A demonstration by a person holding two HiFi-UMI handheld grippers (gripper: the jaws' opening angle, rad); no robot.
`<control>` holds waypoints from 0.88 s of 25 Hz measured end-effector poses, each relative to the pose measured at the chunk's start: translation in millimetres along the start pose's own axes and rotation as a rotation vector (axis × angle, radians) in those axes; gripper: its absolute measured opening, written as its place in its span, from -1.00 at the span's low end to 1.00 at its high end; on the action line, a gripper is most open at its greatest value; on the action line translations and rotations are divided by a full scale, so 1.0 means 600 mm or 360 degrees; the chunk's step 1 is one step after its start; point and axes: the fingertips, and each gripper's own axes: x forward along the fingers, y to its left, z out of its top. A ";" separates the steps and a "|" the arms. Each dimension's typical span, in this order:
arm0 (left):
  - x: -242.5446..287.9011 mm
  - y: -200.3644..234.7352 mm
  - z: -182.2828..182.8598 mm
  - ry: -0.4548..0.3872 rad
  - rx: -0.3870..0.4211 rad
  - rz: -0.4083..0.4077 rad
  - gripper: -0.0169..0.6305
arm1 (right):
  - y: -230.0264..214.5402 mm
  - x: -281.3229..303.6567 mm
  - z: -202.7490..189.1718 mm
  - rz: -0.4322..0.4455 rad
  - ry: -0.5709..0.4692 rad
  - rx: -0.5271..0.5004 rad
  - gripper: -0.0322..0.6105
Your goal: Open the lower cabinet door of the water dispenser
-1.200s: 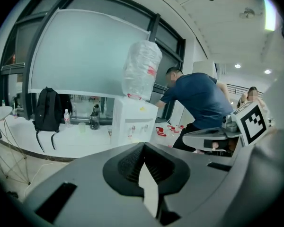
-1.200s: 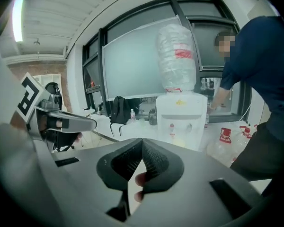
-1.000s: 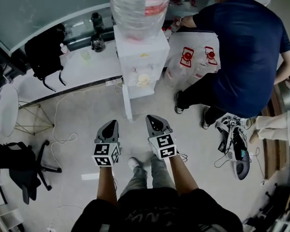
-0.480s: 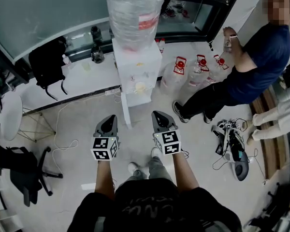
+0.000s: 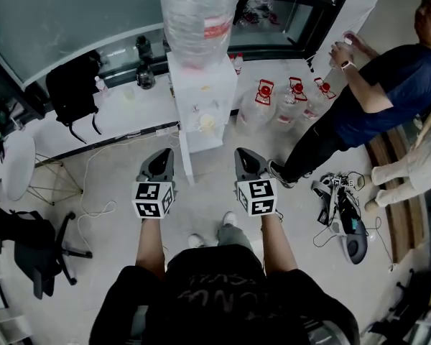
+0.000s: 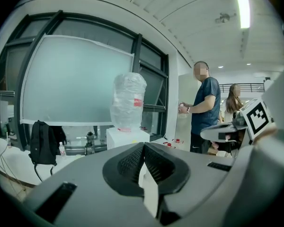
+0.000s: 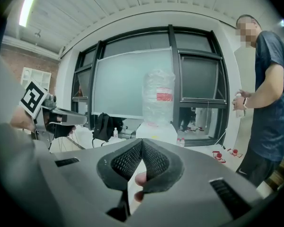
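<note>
The white water dispenser (image 5: 201,95) stands ahead of me with a big clear bottle (image 5: 201,16) on top. It also shows in the left gripper view as the dispenser (image 6: 125,137) and in the right gripper view as the dispenser (image 7: 156,131). A narrow white panel (image 5: 185,157) runs from its front-left corner down to the floor; I cannot tell if this is the lower door. My left gripper (image 5: 162,158) (image 6: 143,144) and right gripper (image 5: 246,158) (image 7: 142,141) are held side by side short of the dispenser, both shut and empty, touching nothing.
A person in a dark blue shirt (image 5: 388,85) stands at the right beside several water jugs (image 5: 287,95) on the floor. A black backpack (image 5: 72,85) leans at the left, a black chair (image 5: 29,250) sits lower left, and cables and gear (image 5: 345,218) lie at the right.
Both grippers have risen and moved a little closer to the dispenser, still shut. The person at the right stood up from a crouch and shifted rightward.
</note>
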 end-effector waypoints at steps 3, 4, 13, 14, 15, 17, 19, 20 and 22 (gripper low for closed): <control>-0.002 -0.004 0.011 -0.0015 0.0020 -0.0010 -0.91 | -0.008 -0.006 0.013 -0.0018 -0.0022 -0.0008 -0.86; -0.002 -0.005 0.014 -0.0019 0.0022 -0.0011 -0.91 | -0.010 -0.008 0.016 -0.0022 -0.0025 -0.0013 -0.86; -0.016 0.000 0.038 -0.0078 0.0033 -0.0006 -0.91 | -0.007 -0.022 0.032 -0.0060 -0.0066 -0.0026 -0.86; -0.017 -0.001 0.040 -0.0080 0.0032 -0.0005 -0.91 | -0.008 -0.024 0.033 -0.0064 -0.0069 -0.0026 -0.86; -0.018 -0.001 0.042 -0.0083 0.0032 -0.0005 -0.91 | -0.010 -0.025 0.035 -0.0067 -0.0073 -0.0027 -0.86; -0.018 -0.003 0.046 -0.0090 0.0037 -0.0010 -0.91 | -0.016 -0.029 0.039 -0.0078 -0.0082 -0.0031 -0.86; -0.020 -0.005 0.046 -0.0090 0.0045 -0.0016 -0.91 | -0.020 -0.033 0.041 -0.0092 -0.0088 -0.0032 -0.86; -0.021 -0.005 0.046 -0.0090 0.0048 -0.0017 -0.91 | -0.020 -0.034 0.041 -0.0097 -0.0091 -0.0031 -0.86; -0.022 -0.003 0.049 -0.0093 0.0051 -0.0018 -0.91 | -0.022 -0.035 0.044 -0.0104 -0.0098 -0.0028 -0.86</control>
